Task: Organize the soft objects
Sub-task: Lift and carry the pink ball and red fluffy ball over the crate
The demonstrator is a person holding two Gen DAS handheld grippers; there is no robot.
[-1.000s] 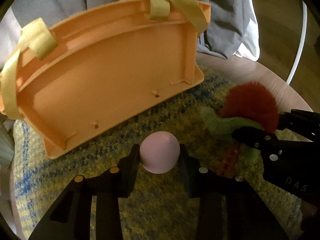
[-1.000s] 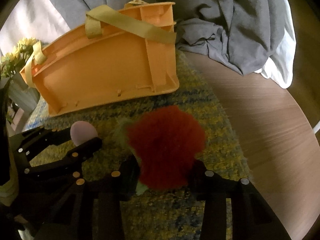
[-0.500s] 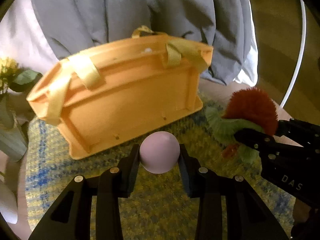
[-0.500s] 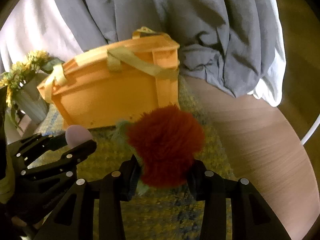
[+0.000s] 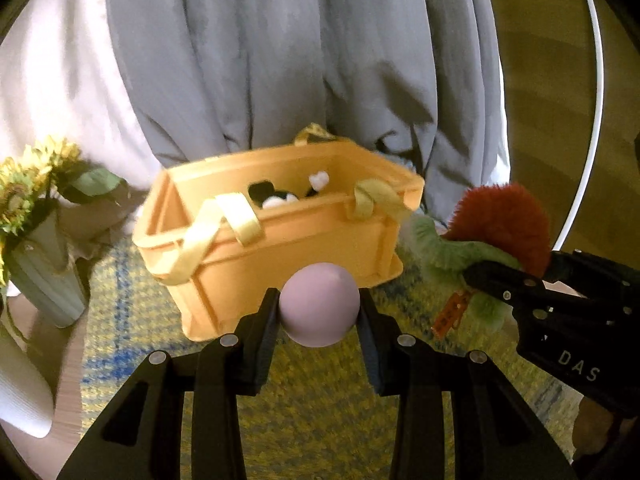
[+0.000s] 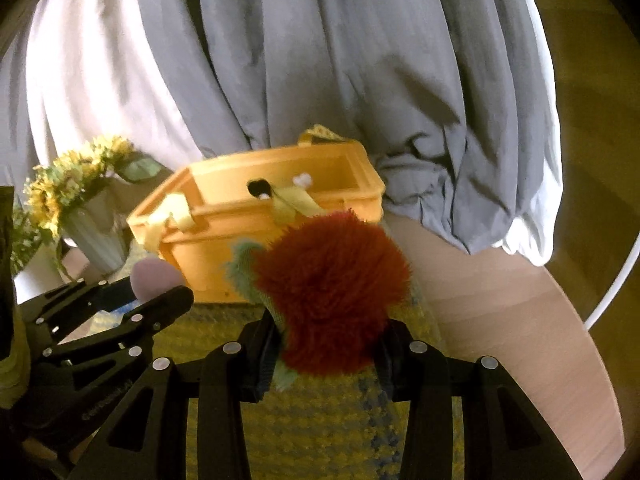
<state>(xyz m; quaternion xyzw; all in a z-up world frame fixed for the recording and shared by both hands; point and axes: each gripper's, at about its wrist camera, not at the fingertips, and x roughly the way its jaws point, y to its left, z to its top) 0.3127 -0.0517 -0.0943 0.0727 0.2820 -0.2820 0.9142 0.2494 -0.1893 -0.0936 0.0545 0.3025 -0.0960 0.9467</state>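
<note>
1. Flowers [image 5: 36, 176] in a ribbed vase stand far left, beside the woven mat [image 5: 132, 300].
2. My left gripper [image 5: 318, 312] grips a smooth pink ball [image 5: 319, 304]; I judge the orange crate [image 5: 288, 248], holding what may be plush, comes next.
3. My right gripper [image 6: 326, 344] clamps a shaggy red-green toy [image 6: 332, 296]; both need carrying over the rim.

Left hand-held gripper [image 5: 319, 312] and right hand-held gripper [image 6: 326, 344], both clamped, side by side.
</note>
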